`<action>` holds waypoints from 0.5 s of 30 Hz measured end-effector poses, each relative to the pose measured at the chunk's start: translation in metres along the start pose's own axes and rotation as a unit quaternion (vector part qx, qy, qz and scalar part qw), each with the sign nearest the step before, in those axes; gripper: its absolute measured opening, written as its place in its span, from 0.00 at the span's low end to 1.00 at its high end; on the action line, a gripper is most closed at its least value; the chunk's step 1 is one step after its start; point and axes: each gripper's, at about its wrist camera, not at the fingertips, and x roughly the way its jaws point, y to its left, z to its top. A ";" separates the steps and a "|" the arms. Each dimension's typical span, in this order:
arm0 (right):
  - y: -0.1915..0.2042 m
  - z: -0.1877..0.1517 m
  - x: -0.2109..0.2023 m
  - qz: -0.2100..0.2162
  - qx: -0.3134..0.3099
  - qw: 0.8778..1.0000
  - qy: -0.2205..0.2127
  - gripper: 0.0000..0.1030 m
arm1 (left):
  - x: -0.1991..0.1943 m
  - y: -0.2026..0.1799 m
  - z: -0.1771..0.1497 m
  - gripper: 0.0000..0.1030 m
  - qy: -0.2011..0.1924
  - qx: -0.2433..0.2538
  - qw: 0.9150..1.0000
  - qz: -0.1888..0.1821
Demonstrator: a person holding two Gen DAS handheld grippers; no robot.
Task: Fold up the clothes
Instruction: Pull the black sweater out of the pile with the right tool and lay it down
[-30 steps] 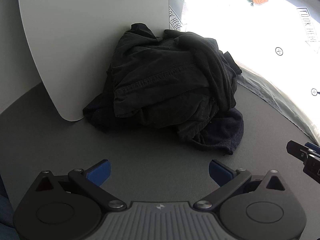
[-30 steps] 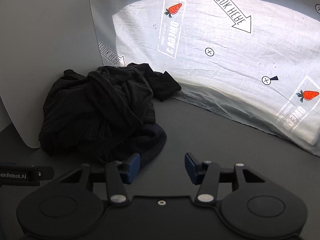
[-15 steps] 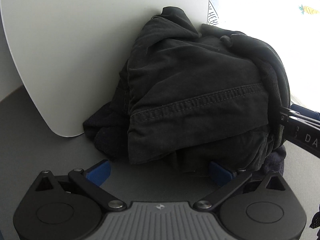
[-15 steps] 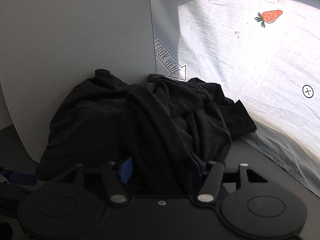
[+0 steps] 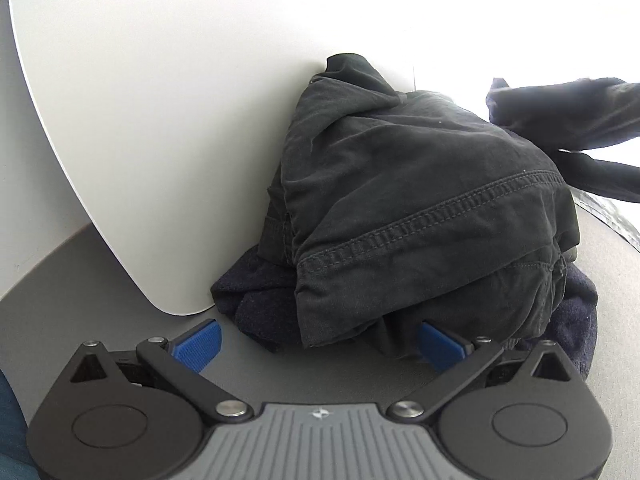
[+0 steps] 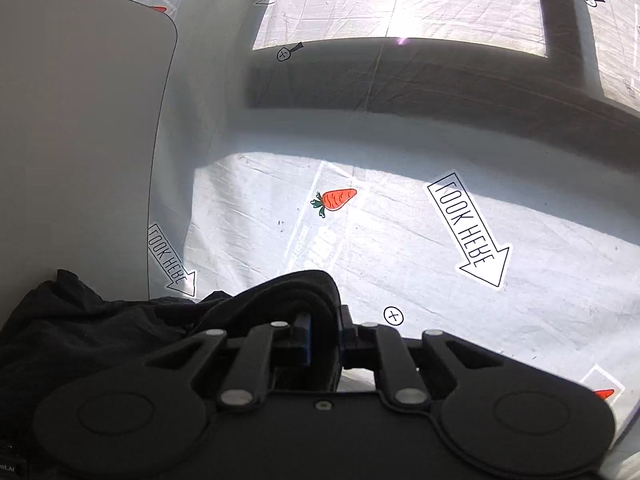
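Two tongs: both in view, one per wrist camera.
Left tongs (image 5: 318,344): spread wide, nothing between the blue pads (image 5: 198,344); low over the grey table (image 5: 80,280); right pad tucked against the lower edge of the clothes pile.
Right tongs (image 6: 324,340): clenched on a thick fold of a black garment (image 6: 296,292); cloth bunches up between and over the pads.
Clothes pile (image 5: 420,220): heap of dark garments on the table, just ahead of the left tongs; top piece black with a stitched hem line across it; a dark navy knit piece (image 5: 256,300) under it at the base.
Lifted cloth (image 5: 560,108): black strip stretched off the pile's top right toward the frame edge, clear of the table.
White board (image 5: 140,120): upright panel with rounded corner, standing on the table; pile leans against it.
Printed sheet (image 6: 400,240): pale backdrop behind the pile in the right wrist view, with a carrot print (image 6: 334,202), "LOOK HERE" arrows (image 6: 468,228) and small circled crosses.
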 end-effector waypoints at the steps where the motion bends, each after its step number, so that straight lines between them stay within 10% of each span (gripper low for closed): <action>1: -0.014 0.010 -0.011 -0.023 0.002 1.000 -0.018 0.12 | -0.008 0.002 0.001 1.00 -0.006 -0.006 1.000 0.001; 9: -0.156 0.029 -0.158 -0.142 0.043 0.987 -0.066 0.13 | -0.111 -0.010 -0.035 1.00 -0.050 -0.015 0.997 -0.051; 13: -0.217 -0.053 -0.220 -0.199 0.058 0.972 0.109 0.21 | -0.156 -0.034 -0.086 1.00 -0.027 -0.021 0.993 -0.111; 15: -0.246 -0.116 -0.243 -0.216 0.056 0.939 0.262 0.26 | -0.177 -0.047 -0.119 1.00 -0.003 -0.037 0.988 -0.150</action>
